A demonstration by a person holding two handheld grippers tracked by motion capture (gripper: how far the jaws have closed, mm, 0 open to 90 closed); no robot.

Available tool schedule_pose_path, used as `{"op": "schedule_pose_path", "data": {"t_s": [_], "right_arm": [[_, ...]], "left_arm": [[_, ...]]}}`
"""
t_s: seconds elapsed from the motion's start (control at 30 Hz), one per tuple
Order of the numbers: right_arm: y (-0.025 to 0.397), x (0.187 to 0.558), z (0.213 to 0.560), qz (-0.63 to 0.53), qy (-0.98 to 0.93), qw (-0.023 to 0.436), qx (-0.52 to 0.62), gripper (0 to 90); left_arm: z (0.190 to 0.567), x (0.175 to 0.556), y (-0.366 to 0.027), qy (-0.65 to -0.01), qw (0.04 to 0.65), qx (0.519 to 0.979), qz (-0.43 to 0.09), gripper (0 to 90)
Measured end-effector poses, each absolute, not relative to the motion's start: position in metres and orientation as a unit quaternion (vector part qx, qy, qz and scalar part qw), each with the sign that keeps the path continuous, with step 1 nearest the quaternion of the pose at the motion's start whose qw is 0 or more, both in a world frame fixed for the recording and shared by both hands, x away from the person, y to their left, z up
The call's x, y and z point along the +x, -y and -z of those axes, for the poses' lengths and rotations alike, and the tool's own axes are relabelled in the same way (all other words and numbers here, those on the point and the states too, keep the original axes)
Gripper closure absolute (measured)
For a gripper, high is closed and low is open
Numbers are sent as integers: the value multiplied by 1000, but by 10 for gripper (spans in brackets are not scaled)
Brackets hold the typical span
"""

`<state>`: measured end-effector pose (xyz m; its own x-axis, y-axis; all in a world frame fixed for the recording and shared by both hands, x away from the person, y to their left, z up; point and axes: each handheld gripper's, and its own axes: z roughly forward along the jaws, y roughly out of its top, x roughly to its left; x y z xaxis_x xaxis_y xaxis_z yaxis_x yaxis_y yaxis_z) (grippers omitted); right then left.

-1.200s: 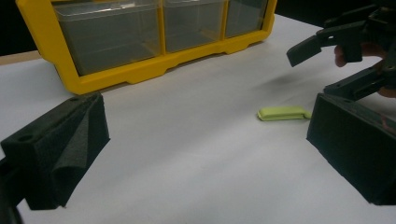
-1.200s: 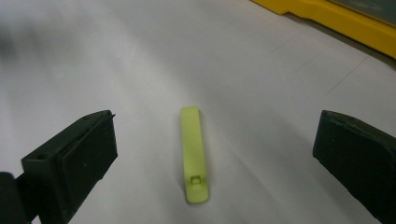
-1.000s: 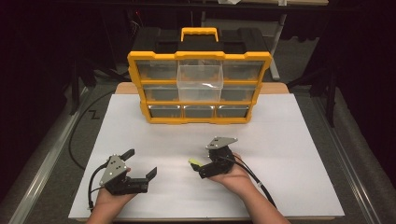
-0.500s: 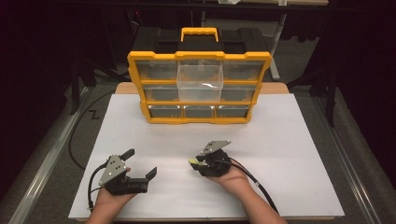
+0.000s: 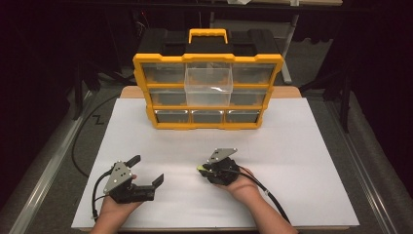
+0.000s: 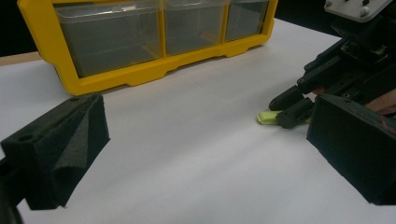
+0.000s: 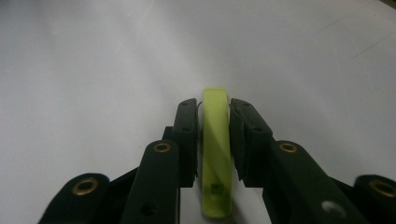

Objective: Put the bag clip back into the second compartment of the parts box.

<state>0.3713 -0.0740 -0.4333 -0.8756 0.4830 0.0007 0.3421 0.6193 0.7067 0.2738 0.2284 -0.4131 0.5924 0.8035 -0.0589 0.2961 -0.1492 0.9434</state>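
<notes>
Lying between right hand-held gripper (image 7: pixel 212 140) jaws, seemingly clamped: green piece (image 7: pixel 215 154)

At the top centre of the high view, a yellow organiser (image 5: pixel 208 90) with clear drawers sits at the far end of my bench (image 5: pixel 302 161), which is covered in white. Its top middle drawer (image 5: pixel 208 86) is pulled out toward me. A yellow handle (image 5: pixel 208 34) tops its black lid. A dark cable (image 5: pixel 83 131) curls over the floor at the left.
</notes>
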Motion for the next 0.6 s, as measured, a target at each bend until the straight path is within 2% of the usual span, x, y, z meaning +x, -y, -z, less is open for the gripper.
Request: {"op": "schedule_pose_path", "data": {"t_s": [0.13, 0.6], "right_arm": [[74, 372, 433, -368, -896, 96, 229, 783], [80, 372, 425, -378, -894, 91, 225, 789]], "left_arm": [[413, 274, -229, -383, 528, 719, -240, 3], [413, 274, -229, -380, 530, 719, -239, 3]]}}
